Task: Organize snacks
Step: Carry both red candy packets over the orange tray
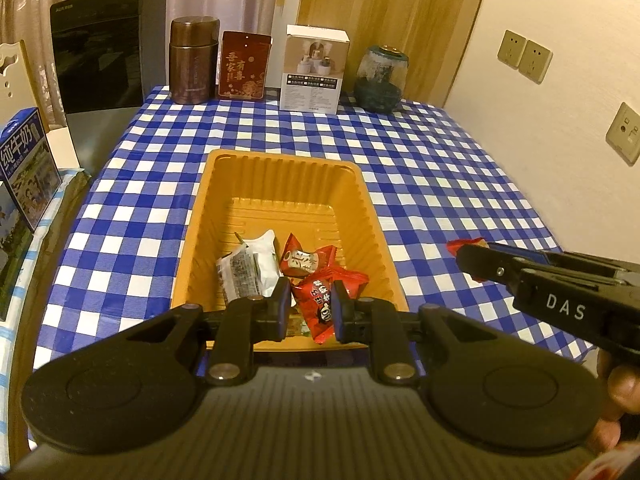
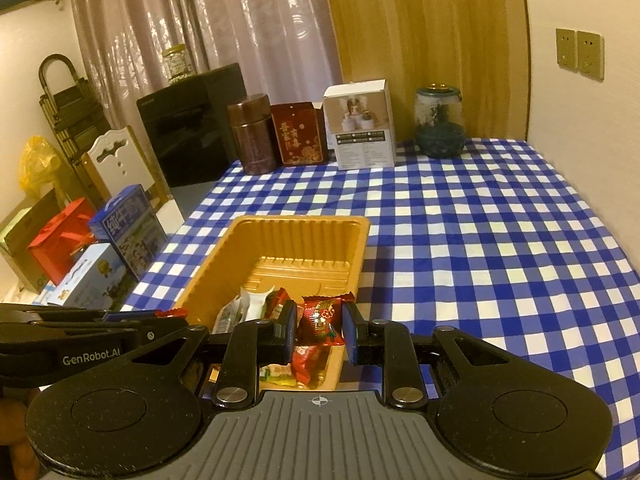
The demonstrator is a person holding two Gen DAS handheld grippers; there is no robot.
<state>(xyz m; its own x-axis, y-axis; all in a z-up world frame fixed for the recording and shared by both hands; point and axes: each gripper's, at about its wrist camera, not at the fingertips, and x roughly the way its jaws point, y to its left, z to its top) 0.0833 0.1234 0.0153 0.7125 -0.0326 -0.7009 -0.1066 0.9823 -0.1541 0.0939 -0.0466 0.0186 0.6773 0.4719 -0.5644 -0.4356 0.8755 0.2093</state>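
both grippers' jaws seem to pinch red snack packets [image 2: 320, 320] over orange tray [image 1: 224, 184].

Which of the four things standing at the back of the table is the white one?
The box, standing between the red packet and the dark glass jar; the canister is brown.

Blue-and-white checks cover the tablecloth [image 1: 420, 184]. The tray [image 1: 224, 216] glows orange-gold, ribbed along its walls. Inside it, a red wrapper [image 1: 324, 292] with white lettering, a red-and-white packet [image 1: 300, 260] and a silver-and-black pack [image 1: 244, 272]. Far back, a glossy brown canister [image 1: 192, 60], a dark red pouch [image 1: 243, 66] with gold characters, a white box [image 1: 314, 70], a dark teal jar [image 1: 382, 80]. Both grippers are black with blue pads [image 2: 349, 326].
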